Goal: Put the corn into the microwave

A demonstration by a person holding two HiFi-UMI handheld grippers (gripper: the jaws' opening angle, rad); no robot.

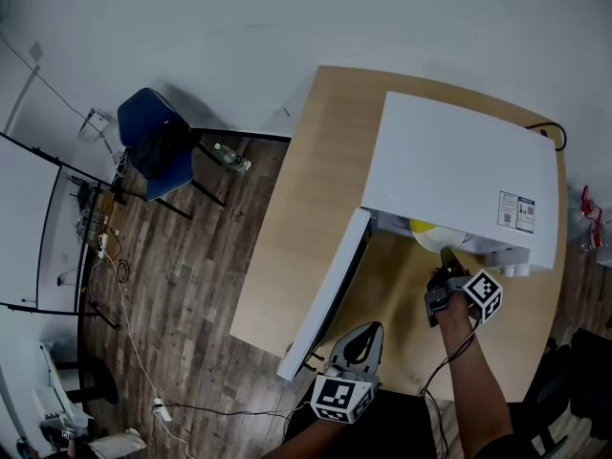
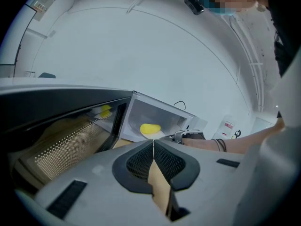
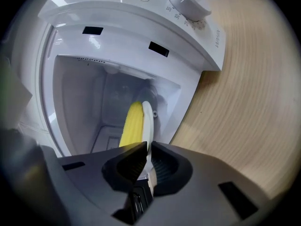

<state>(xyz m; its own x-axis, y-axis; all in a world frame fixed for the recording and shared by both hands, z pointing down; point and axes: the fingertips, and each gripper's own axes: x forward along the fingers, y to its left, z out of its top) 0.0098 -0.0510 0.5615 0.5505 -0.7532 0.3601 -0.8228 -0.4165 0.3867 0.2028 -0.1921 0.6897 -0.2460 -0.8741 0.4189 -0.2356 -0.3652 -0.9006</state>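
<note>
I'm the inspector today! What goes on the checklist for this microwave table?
Surface: wooden table, bare beside the microwave.
Job's things: corn on a white plate inside the open microwave; door swung wide.
Clutter: nothing seen.
Grippers: left gripper shut, empty; right gripper shut on the plate's rim.
Cables: black cable behind the microwave; white cable on the floor.
Surroundings: blue chair and bottle on the wood floor.
</note>
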